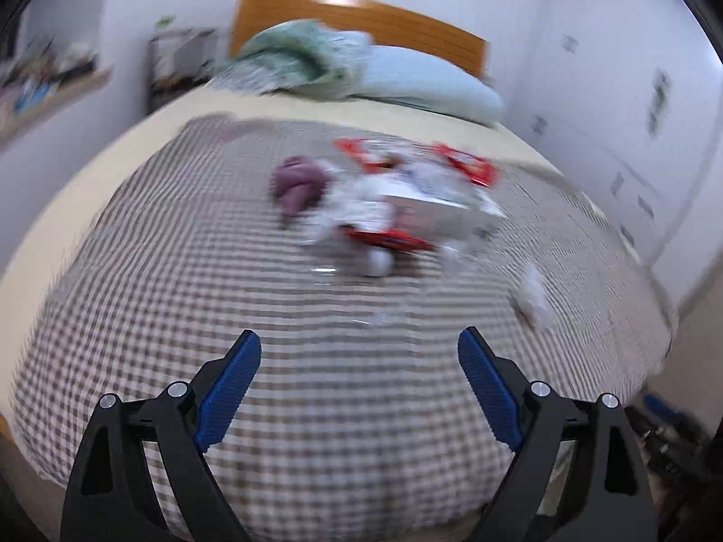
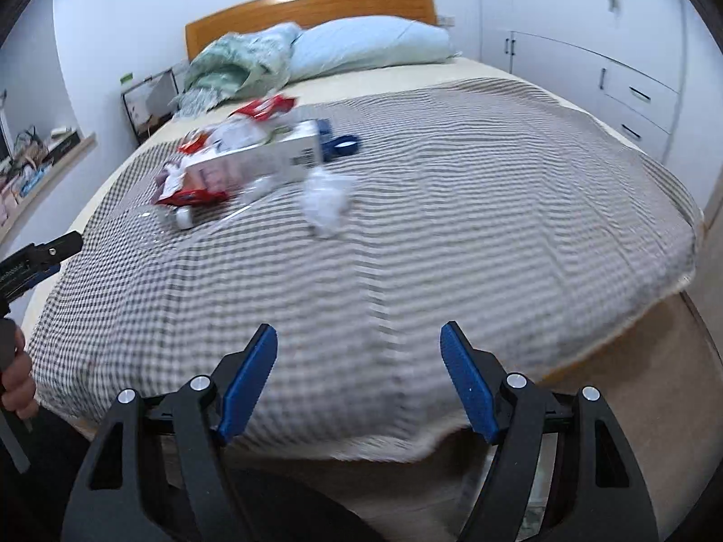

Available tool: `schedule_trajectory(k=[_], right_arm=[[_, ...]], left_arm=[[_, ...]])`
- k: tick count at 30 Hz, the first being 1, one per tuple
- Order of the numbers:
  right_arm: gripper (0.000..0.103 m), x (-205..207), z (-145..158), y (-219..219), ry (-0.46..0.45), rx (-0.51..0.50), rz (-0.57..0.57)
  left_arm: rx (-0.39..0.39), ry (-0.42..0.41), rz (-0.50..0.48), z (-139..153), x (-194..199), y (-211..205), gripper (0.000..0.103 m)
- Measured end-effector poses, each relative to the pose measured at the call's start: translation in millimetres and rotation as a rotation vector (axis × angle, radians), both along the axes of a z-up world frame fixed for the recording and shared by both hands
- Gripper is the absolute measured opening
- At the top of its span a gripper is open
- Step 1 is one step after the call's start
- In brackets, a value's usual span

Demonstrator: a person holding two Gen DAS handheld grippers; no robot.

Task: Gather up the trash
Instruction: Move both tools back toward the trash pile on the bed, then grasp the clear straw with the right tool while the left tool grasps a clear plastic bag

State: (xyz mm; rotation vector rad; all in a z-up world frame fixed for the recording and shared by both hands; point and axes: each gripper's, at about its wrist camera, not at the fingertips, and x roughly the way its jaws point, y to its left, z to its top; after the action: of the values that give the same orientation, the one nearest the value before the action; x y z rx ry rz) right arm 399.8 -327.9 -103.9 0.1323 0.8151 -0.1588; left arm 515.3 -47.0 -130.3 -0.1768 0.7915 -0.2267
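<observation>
A wide bed [image 2: 452, 207] lay under a woven checked blanket, a wooden headboard [image 2: 312, 4] behind. On it sat the trash pile [image 2: 244, 158]: a white carton, red wrappers, crumpled paper [image 2: 326, 201]; its print blurred, unreadable. Both the left gripper [image 1: 359, 348] and right gripper [image 2: 359, 338] had ribbed blue jaws apart, empty.

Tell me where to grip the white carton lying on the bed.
Grip the white carton across its narrow width near the barcode end, coming from above on the open right side. It lies flat and long, and wrappers crowd its other end. Blur hides finer detail.
</observation>
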Motion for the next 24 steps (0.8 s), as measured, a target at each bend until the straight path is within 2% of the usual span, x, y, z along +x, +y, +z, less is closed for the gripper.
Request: schedule_trajectory(k=[3,6,7,10,16,20,21,22,24], right_arm=[[0.072,34,-6,35,0.012,0.027,0.052],[0.072,61,-10,61,0.014,0.043,0.073],[0.072,69,-13,68,0.017,0.055,0.074],[0.072,101,-23,89,0.034,0.092,0.079],[0.072,165,-53,122,0.076,0.089,0.066],[0.072,195,-65,123,0.092,0.101,0.025],[0.07,199,-68,124,0.097,0.1,0.015],[0.06,201,-71,125,0.099,0.069,0.004],[0.049,197,-72,131,0.088,-0.001,0.012]], left_arm=[[-0.097,0.111,0.101,-18,25,40,0.086],[-0.176,0.142,0.158,-28,37,65,0.086],[-0.178,0.151,0.171,-29,40,69,0.086],[-0.191,0.173,0.207,-35,50,84,0.086],[-0.226,0.197,0.253,-42,81,101,0.086],[-0.346,0.181,0.227,-42,96,105,0.086],[-0.352,0.176,0.225,-44,99,102,0.086],[-0.347,0.171,0.226,-44,102,102,0.086],[-0.326,0.172,0.234,-47,108,102,0.086]])
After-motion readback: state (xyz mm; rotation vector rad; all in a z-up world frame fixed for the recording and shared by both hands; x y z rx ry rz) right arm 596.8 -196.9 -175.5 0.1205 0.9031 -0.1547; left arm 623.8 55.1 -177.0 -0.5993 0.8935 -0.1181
